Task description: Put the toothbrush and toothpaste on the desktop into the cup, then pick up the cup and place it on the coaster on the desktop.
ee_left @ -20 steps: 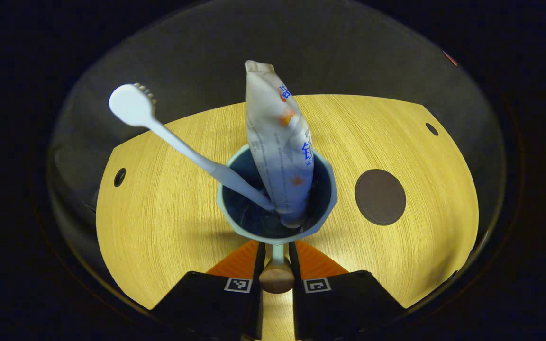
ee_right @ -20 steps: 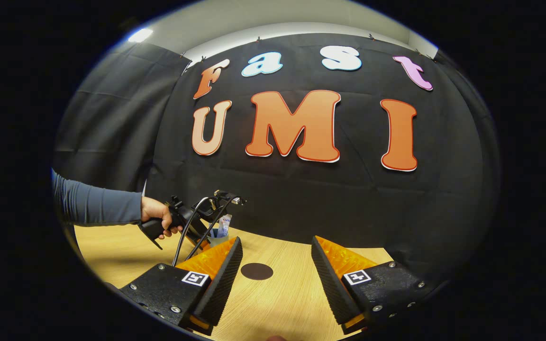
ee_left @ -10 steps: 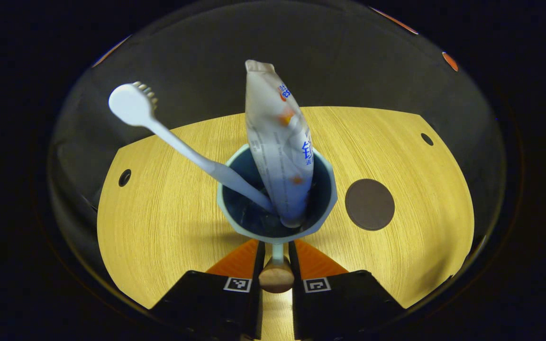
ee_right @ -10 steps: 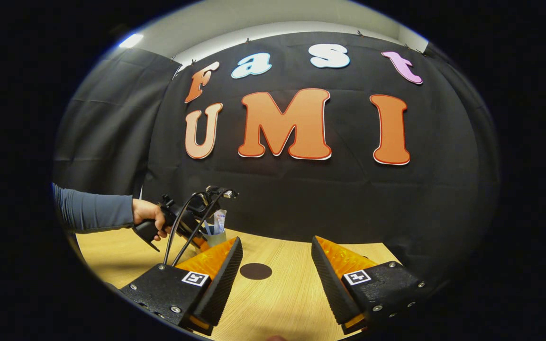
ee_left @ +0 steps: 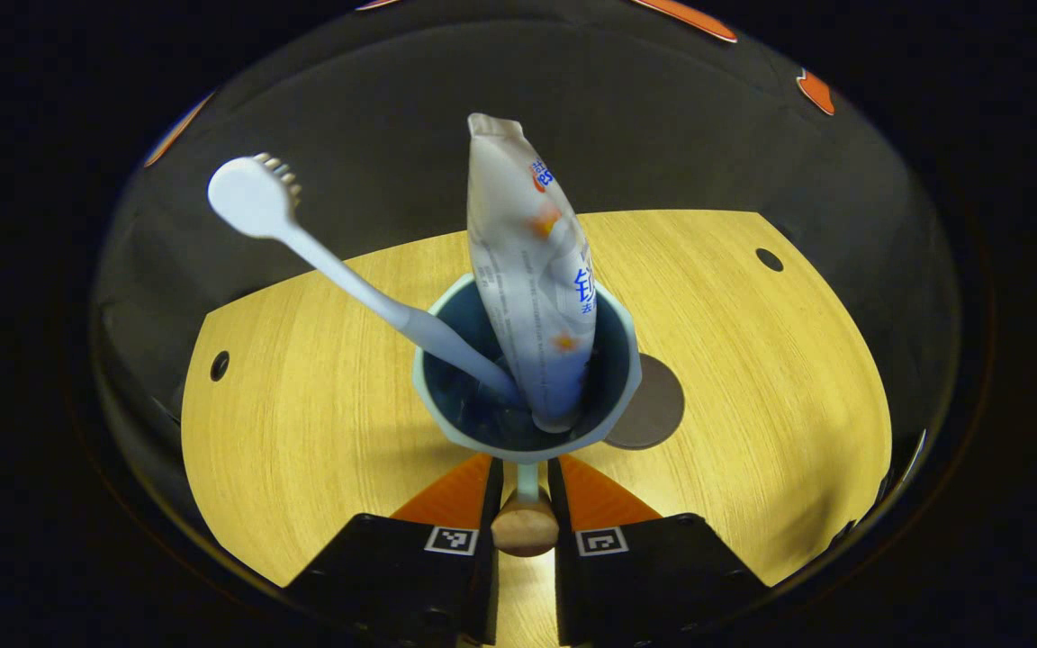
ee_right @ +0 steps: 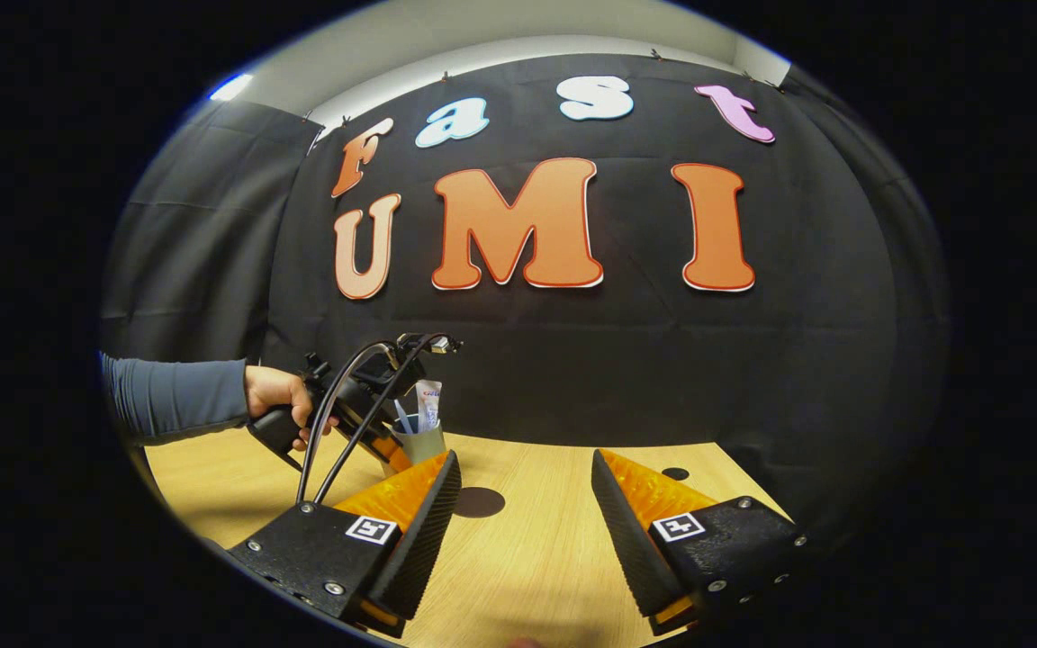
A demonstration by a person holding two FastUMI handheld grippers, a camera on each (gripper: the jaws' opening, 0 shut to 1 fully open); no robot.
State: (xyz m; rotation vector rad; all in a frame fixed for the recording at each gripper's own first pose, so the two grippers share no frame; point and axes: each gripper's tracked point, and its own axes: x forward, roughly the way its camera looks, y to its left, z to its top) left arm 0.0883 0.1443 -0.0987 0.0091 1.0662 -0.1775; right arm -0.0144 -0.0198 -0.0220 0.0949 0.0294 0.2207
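Gripping hand [ee_right: 277, 396] beside cup [ee_right: 419, 443]

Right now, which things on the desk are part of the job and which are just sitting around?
Part of the job:
cup, held by its handle in the left gripper
toothbrush, in the cup
toothpaste, in the cup
coaster

Just around:
right gripper, fingers apart, holding nothing
desktop

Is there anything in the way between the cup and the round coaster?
Nothing visible. The cup, held by the left gripper, already overlaps the coaster's edge in the left gripper view; only bare desktop lies around it.
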